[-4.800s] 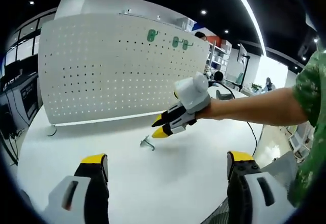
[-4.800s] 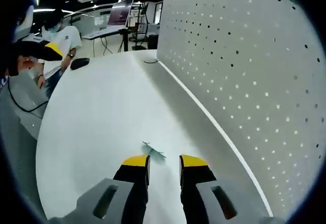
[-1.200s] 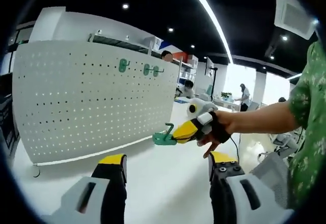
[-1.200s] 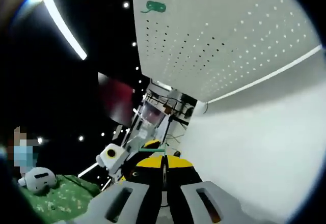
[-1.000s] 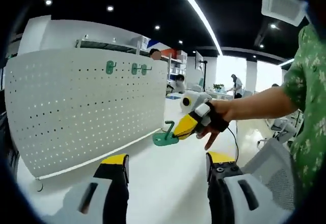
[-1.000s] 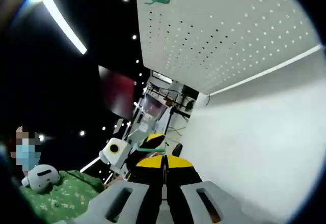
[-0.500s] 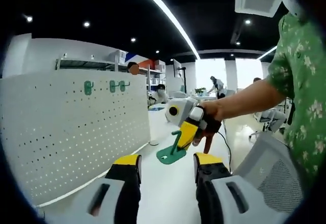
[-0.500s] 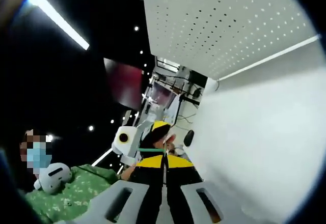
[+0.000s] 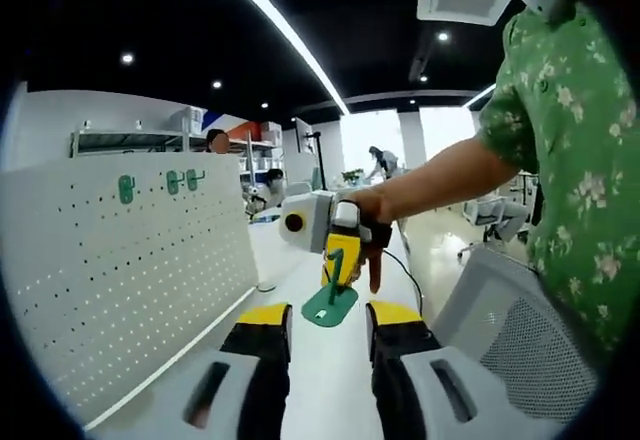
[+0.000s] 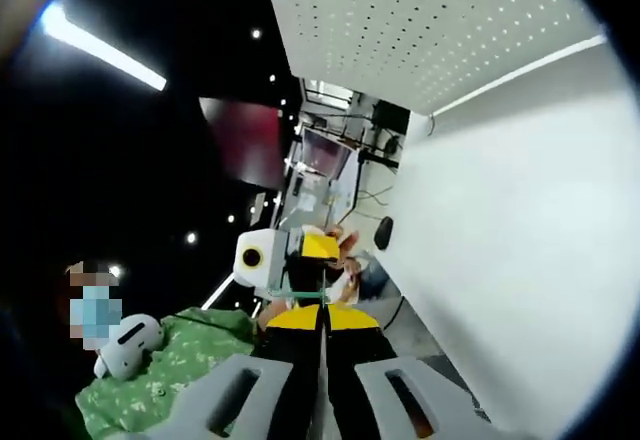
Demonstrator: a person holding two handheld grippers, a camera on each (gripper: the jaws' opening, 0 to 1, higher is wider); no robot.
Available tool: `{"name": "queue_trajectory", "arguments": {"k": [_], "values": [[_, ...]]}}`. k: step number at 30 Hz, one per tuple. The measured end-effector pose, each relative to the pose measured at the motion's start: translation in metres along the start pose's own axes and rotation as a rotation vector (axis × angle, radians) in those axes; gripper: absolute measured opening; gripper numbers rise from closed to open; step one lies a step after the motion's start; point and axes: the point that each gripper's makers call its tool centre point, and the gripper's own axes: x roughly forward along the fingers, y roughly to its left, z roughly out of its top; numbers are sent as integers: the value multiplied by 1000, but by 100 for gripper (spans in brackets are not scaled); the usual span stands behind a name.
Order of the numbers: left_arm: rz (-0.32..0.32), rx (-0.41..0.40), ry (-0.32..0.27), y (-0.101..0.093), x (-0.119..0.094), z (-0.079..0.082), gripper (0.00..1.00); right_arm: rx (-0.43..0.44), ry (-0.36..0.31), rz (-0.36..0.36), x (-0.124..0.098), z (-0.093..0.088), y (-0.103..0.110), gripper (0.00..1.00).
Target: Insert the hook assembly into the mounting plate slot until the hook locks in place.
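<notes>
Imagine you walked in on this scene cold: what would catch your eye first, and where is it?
First, the green hook held up in mid-air by the right gripper, just ahead of the left gripper and its yellow-tipped fingers. Next, the white pegboard along the left of the left gripper view, with three green hooks already mounted near its top. A green floral sleeve stands at the right.

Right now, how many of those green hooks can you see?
4. Three green hooks hang in a row near the top of the white pegboard. The fourth hook is clamped in the right hand-held gripper. Others may be hidden.
</notes>
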Motion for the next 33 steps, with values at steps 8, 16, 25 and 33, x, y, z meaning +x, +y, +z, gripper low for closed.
{"name": "queue_trajectory", "arguments": {"k": [8,16,25,33], "values": [[-26,-1,-40,-4,1,9,20,34,18,19,-3,-3,4,0],[-66,10,-59,-13,2,18,21,91,36,81,-1,-9,17,0],[-81,-7,-69,-15,0,18,18,60,8,72,-5,-3,17,0],[-74,-82,-104,-11,-2,19,17,29,-63,80,-1,1,21,0]]}}
